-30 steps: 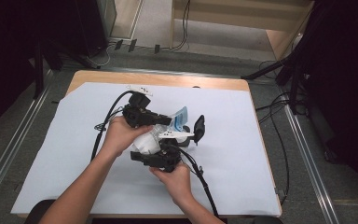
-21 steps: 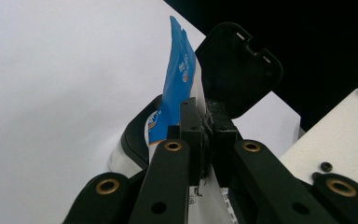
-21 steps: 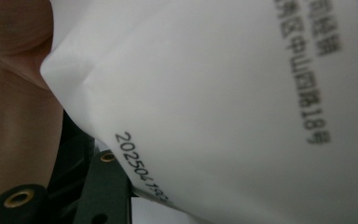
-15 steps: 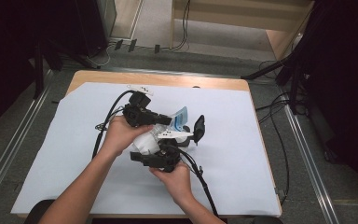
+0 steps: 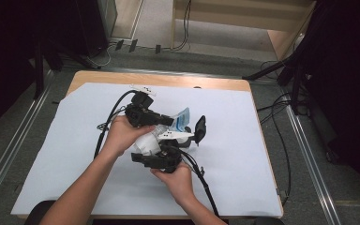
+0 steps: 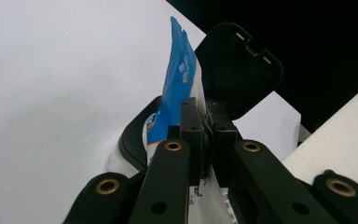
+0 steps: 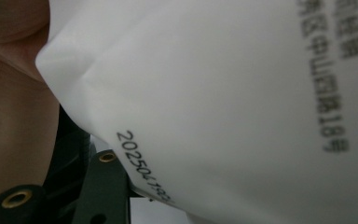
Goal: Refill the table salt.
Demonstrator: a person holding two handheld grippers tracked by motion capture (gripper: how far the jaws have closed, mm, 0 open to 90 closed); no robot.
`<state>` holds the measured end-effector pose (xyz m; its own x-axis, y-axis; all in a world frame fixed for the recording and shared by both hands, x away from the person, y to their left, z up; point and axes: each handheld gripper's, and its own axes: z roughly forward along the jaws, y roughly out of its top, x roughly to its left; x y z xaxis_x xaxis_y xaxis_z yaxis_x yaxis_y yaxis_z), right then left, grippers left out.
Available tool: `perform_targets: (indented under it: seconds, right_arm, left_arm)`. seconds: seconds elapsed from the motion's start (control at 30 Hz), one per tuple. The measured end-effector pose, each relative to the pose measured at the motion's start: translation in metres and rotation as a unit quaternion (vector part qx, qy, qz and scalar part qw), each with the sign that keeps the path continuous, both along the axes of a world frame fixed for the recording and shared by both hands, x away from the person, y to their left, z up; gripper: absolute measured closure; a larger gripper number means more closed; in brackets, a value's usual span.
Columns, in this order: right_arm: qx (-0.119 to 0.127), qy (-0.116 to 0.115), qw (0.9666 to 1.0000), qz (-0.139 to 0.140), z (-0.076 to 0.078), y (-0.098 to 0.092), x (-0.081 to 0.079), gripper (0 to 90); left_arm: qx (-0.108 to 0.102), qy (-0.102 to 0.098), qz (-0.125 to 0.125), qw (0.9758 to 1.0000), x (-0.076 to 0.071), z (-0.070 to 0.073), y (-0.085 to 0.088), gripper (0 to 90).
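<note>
Nothing moved | left claw (image 6: 204, 140) pinches glossy blue-white pouch (image 6: 177, 88) | right claw (image 5: 157, 157) part-open around it, grip unclear

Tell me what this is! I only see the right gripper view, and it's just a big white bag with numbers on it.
Observer: In the high view it's a white pouch, in the middle of a table with a white cover.
Operator: Does it have a lid?
Observer: Yes, a black flip lid, and it's standing open.
Operator: What's the other claw doing?
Observer: The left claw is shut on a blue packet that sticks up at the pouch's opening.
</note>
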<state>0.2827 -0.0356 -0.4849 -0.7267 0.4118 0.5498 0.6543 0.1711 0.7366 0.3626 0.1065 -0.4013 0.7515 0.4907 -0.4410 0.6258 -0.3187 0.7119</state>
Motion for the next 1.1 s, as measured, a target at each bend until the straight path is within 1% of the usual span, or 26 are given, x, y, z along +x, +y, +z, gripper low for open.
perform_targets:
  seconds: [0.1,0.17,0.33,0.43,0.57,0.73,1.1]
  right_arm:
    - [0.002,0.001,1.0000,0.000,0.0004,-0.0004,0.0003,54.0]
    - [0.005,0.004,1.0000,-0.001,0.0008,-0.0006,0.0004,54.4]
    - [0.012,0.011,0.9999,-0.003,0.0009,-0.0010,0.0011,54.9]
    - [0.015,0.011,0.9998,-0.006,0.0013,-0.0016,0.0017,55.0]
    - [0.019,0.013,0.9997,-0.007,0.0016,-0.0022,0.0022,55.0]
    - [0.023,0.014,0.9996,-0.008,0.0017,-0.0024,0.0028,55.0]
    - [0.022,0.012,0.9996,-0.010,0.0023,-0.0034,0.0036,55.0]
  left_arm:
    - [0.000,0.003,0.001,1.0000,-0.0001,0.0009,-0.0008,88.9]
    - [0.002,0.000,0.000,1.0000,0.0000,0.0015,-0.0012,88.9]
    - [0.001,0.002,-0.001,1.0000,0.0007,0.0025,-0.0023,88.8]
    - [0.006,-0.003,-0.001,1.0000,0.0012,0.0038,-0.0032,88.7]
    - [0.010,-0.002,-0.003,0.9999,0.0017,0.0050,-0.0045,88.7]
    - [0.011,-0.003,-0.005,0.9999,0.0025,0.0059,-0.0054,88.7]
    - [0.012,-0.006,-0.006,0.9999,0.0035,0.0067,-0.0069,88.7]
